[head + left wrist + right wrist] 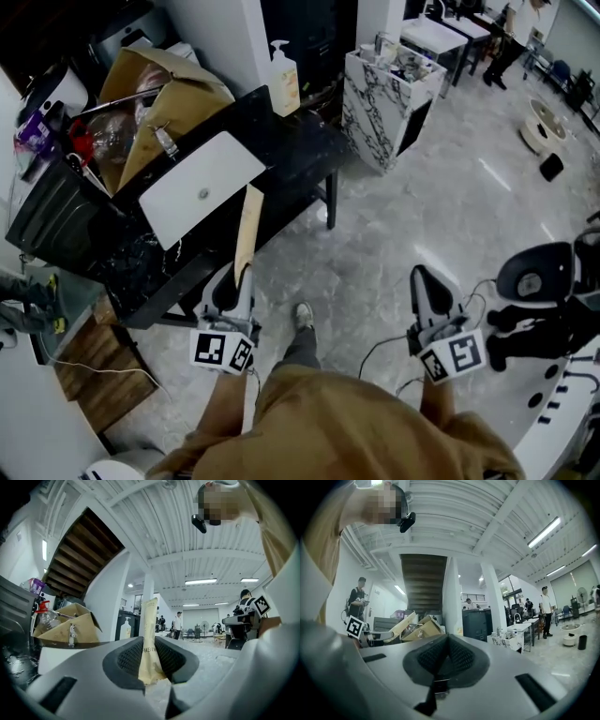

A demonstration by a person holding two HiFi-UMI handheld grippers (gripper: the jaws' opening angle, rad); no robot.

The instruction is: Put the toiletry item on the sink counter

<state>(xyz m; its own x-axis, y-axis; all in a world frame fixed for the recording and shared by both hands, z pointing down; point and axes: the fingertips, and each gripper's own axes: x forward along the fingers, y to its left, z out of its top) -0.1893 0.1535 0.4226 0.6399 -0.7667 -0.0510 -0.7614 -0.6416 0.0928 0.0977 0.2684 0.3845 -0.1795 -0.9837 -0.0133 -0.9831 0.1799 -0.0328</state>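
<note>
Marble-floored workshop, black sink table (300, 141) dead ahead: left gripper (241, 274) is clamped on the cream tube (247, 225), carried in the air near the table's front edge, right gripper (421, 274) closed and empty; pickup done, placing not yet.
</note>
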